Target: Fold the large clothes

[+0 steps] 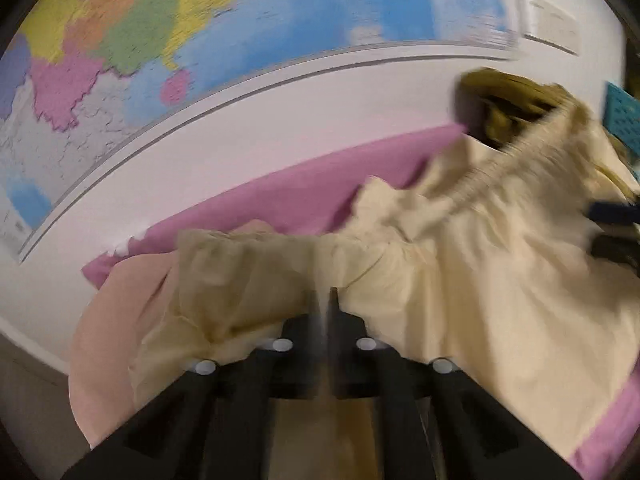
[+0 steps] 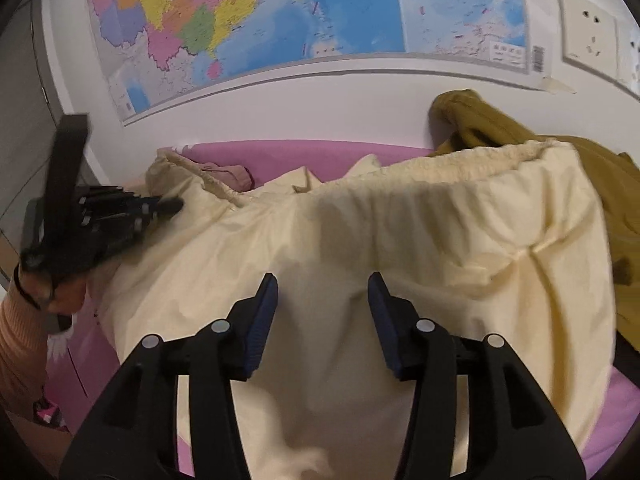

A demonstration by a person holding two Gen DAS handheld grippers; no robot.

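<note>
My left gripper (image 1: 326,300) is closed, its 2 jaws pressed together with a fold of the cream garment (image 1: 460,264) bunched right at their tips; the blur keeps me from telling whether cloth is actually pinched between them. From my right-hand camera that gripper (image 2: 170,204) sits at the garment's left edge, beside the gathered waistband.

My right gripper (image 2: 323,280) has its jaws apart, blue pads (image 2: 262,320) facing each other. The garment (image 2: 360,240) lies spread beneath and ahead of them, filling the gap, but neither pad presses on it.

The garment is draped across the pink bed (image 2: 304,152), its elastic hem running along the far side. A mustard garment (image 2: 520,132) lies heaped at its right end, touching it. A map (image 2: 280,20) hangs on the wall behind.
</note>
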